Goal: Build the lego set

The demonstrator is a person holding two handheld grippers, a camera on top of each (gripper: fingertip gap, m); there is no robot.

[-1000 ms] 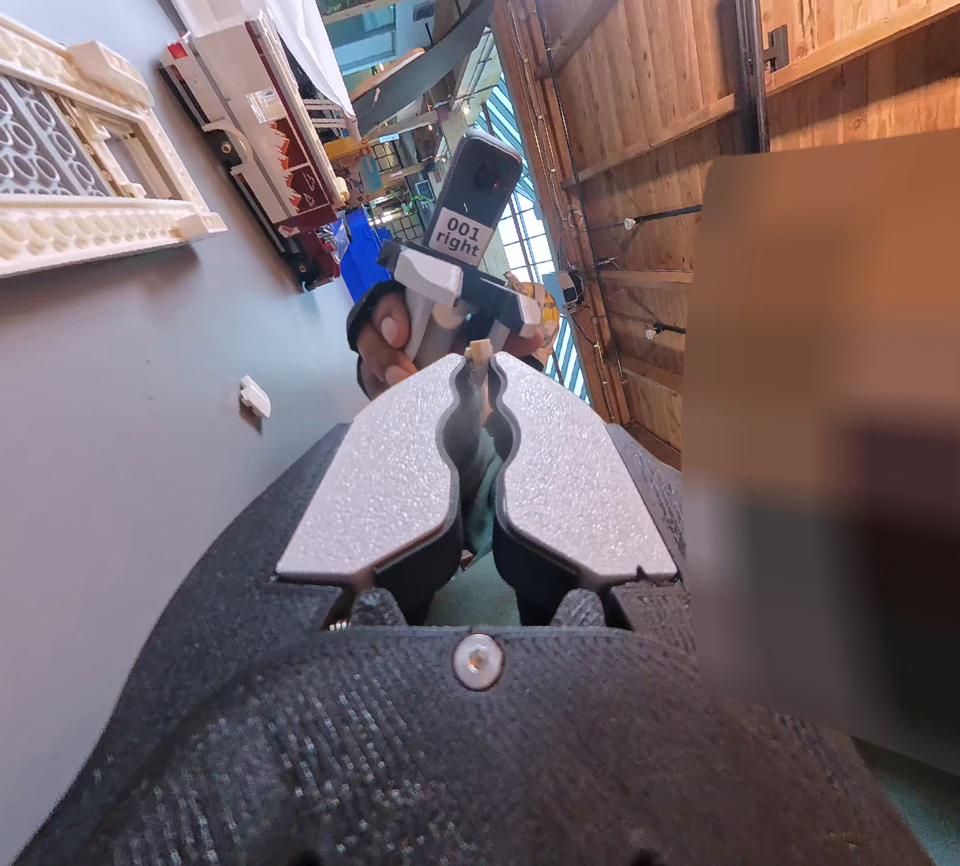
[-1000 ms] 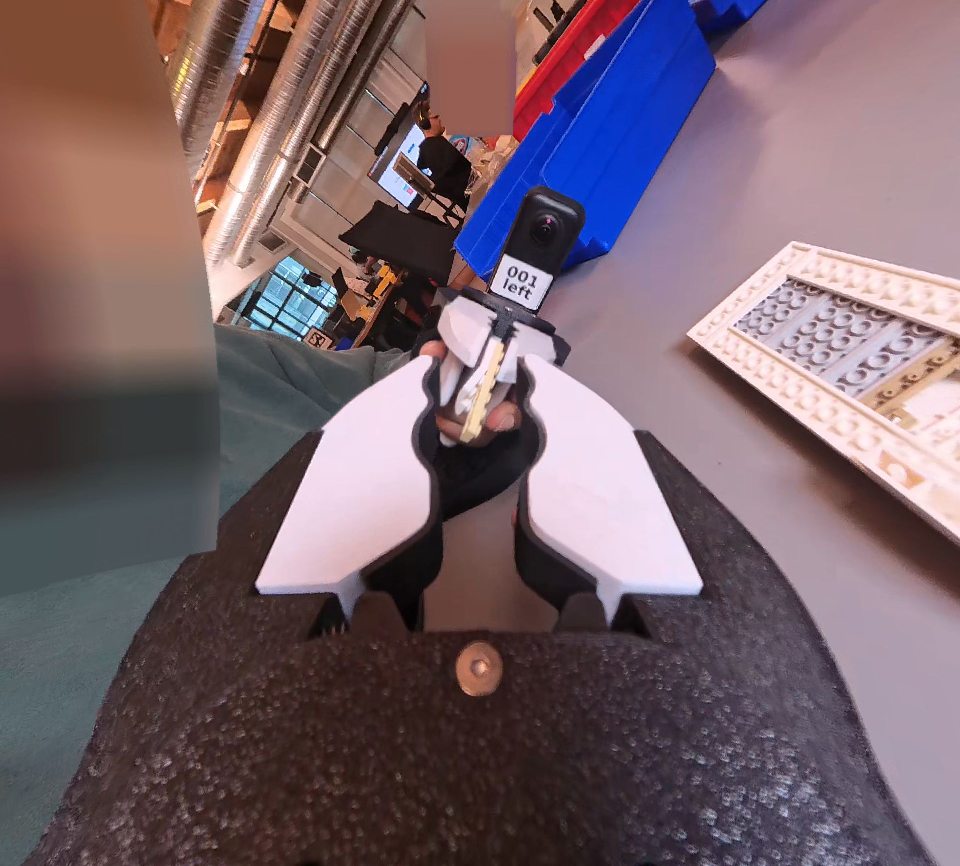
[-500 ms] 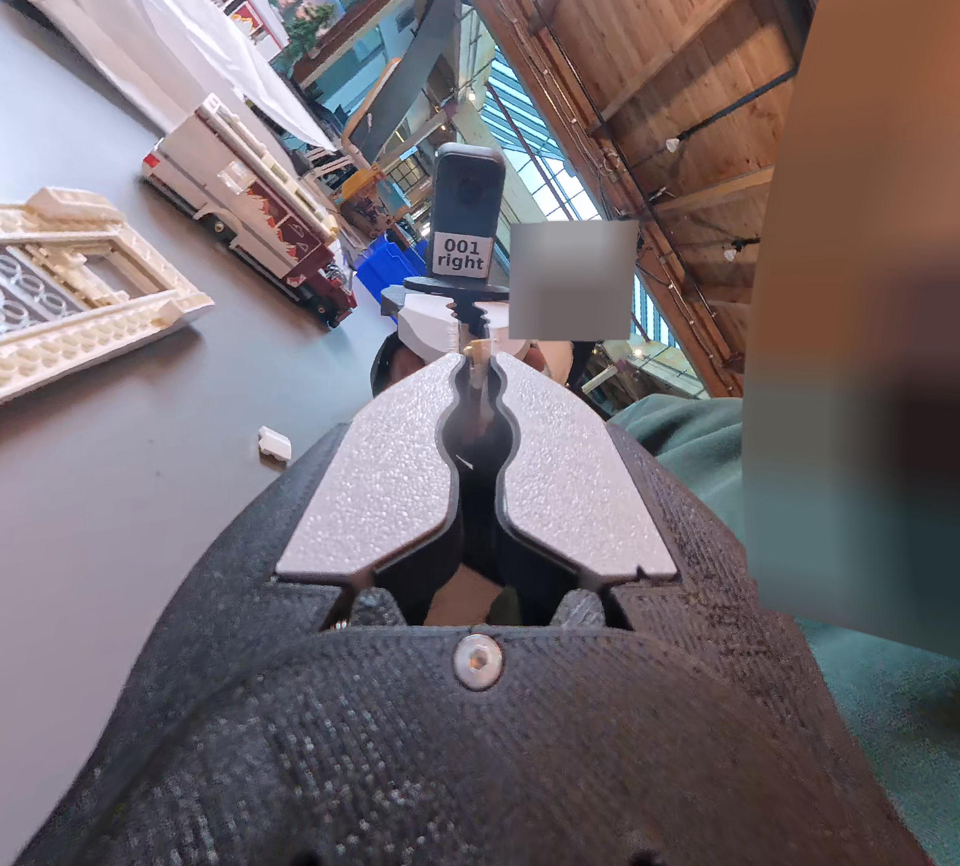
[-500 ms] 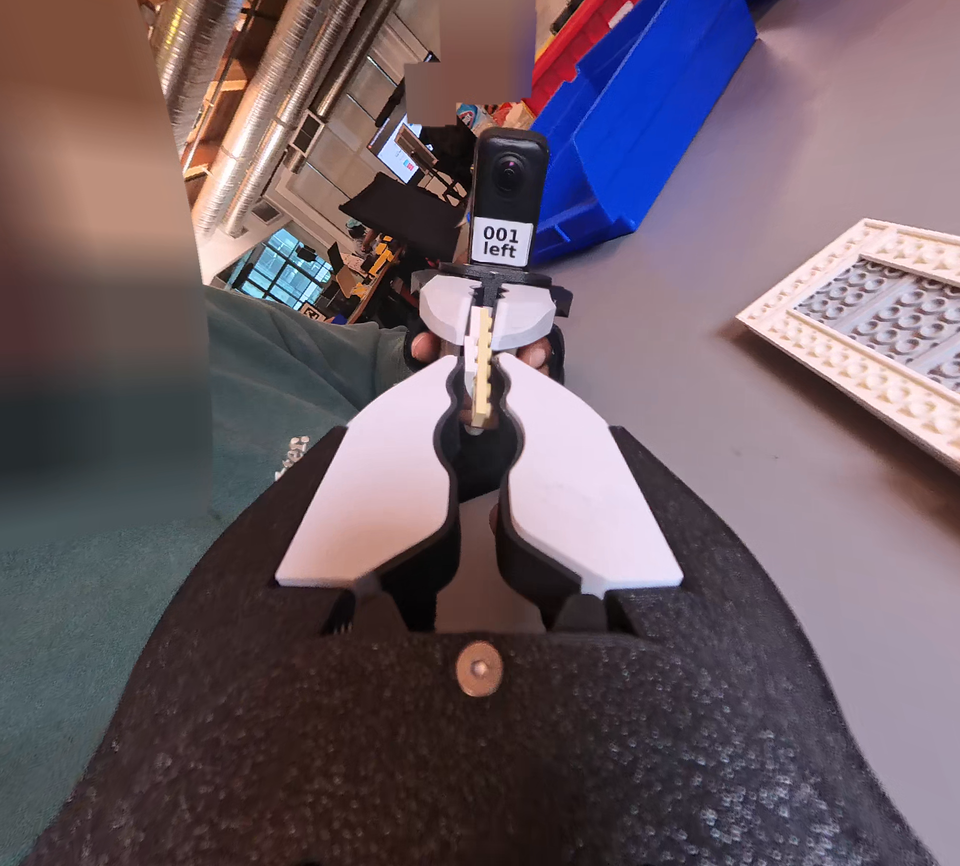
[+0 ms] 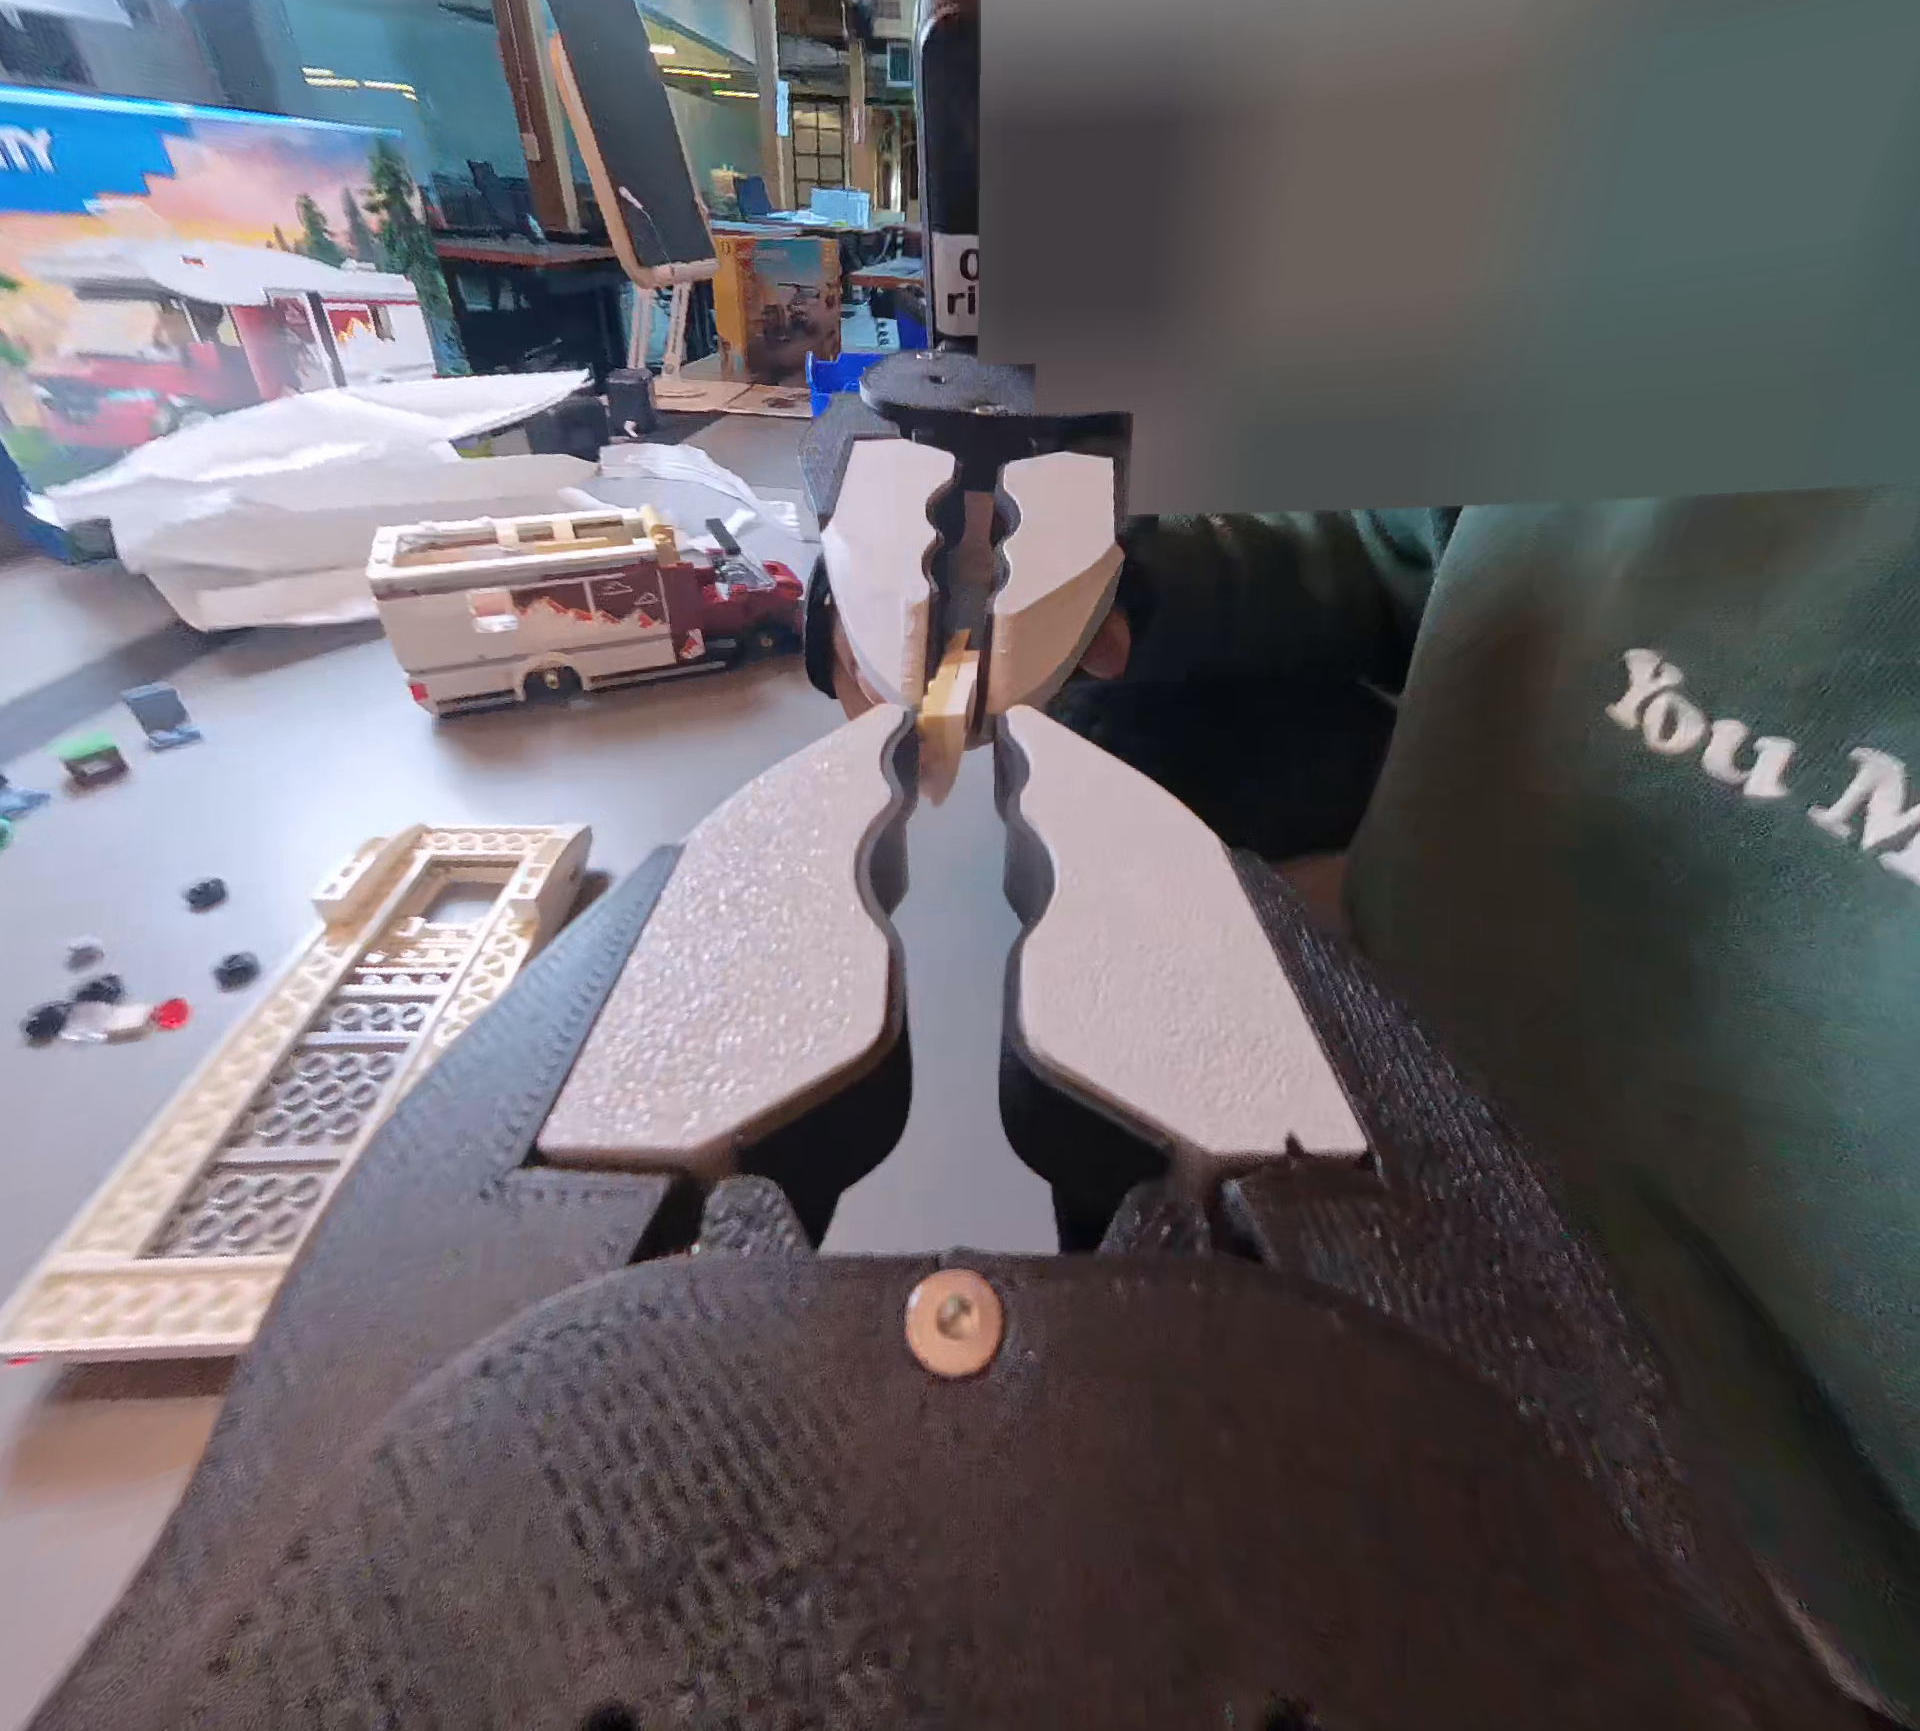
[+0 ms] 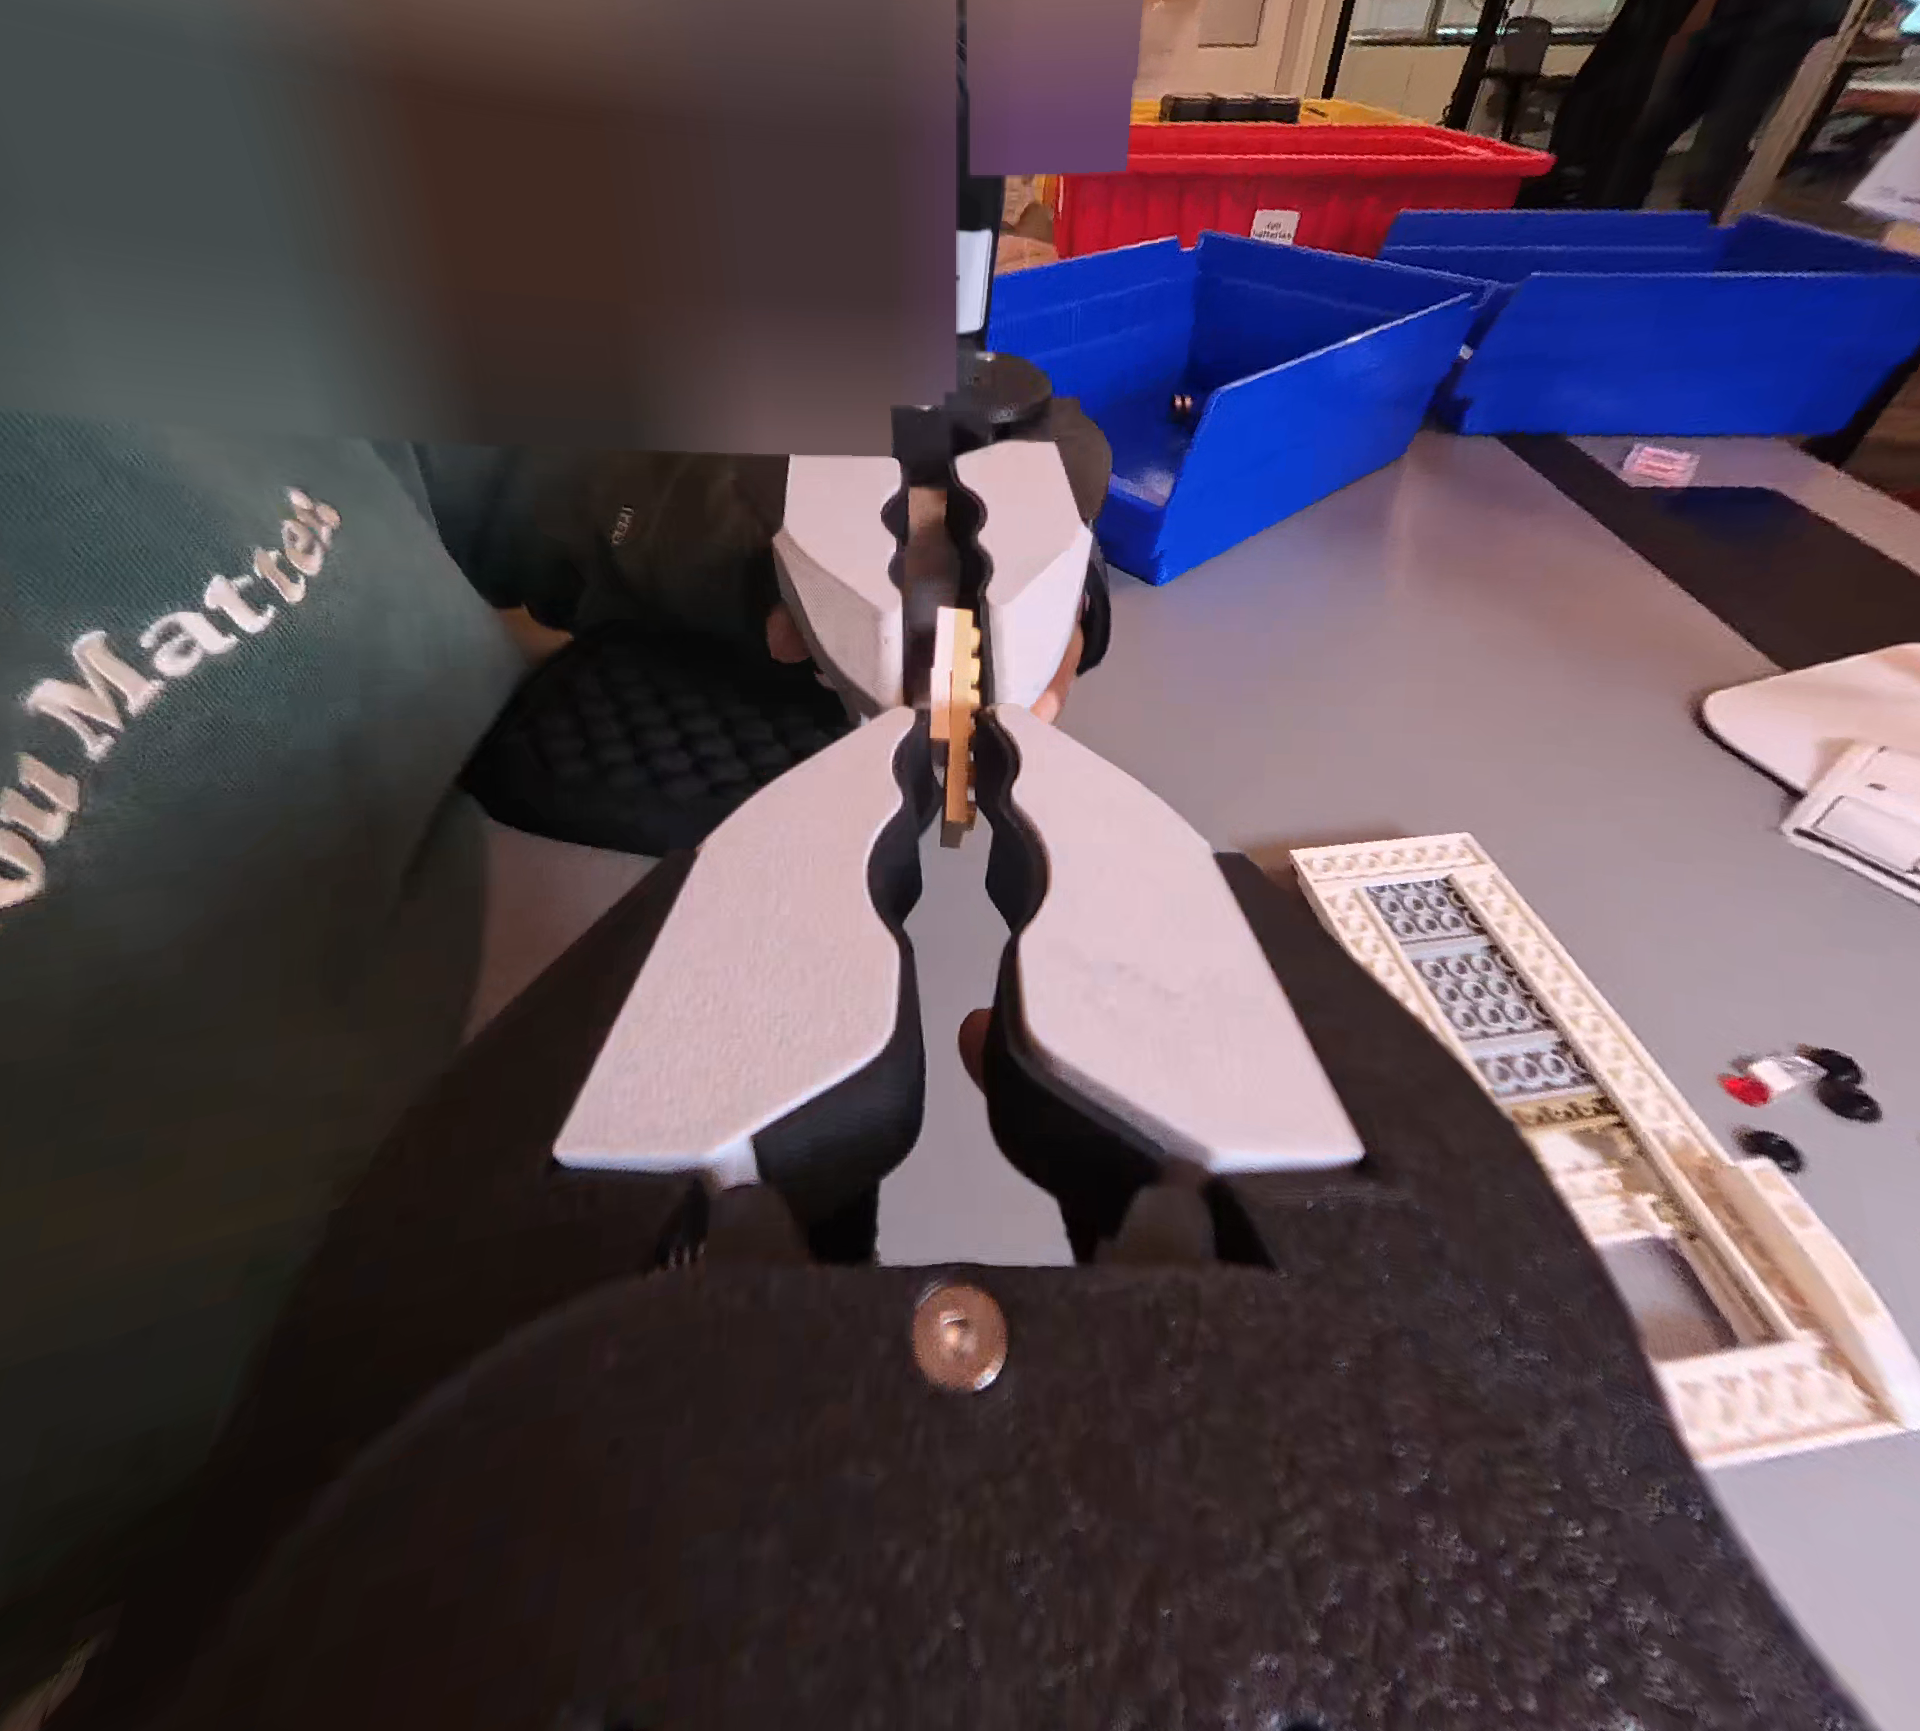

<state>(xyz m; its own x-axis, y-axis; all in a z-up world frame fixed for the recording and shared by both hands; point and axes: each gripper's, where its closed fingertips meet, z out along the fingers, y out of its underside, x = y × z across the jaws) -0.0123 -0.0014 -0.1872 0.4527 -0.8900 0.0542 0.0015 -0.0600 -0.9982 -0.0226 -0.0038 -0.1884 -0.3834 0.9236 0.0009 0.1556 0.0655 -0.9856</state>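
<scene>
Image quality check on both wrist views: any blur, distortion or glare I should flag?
Left wrist view: strong fisheye bend, toy camper van fairly sharp, cream brick plate and loose pieces near the left edge smeared. Right wrist view: same wide-angle warp, tan plate at the fingertips crisp, blue bins sharp, soft sheen on the grey table. Both carry large privacy blur patches.

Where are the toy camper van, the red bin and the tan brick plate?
toy camper van [image 5: 540, 616], left wrist view, side wall.
red bin [image 6: 1278, 190], right wrist view, front wall.
tan brick plate [image 6: 958, 746], right wrist view, studded edge.
</scene>
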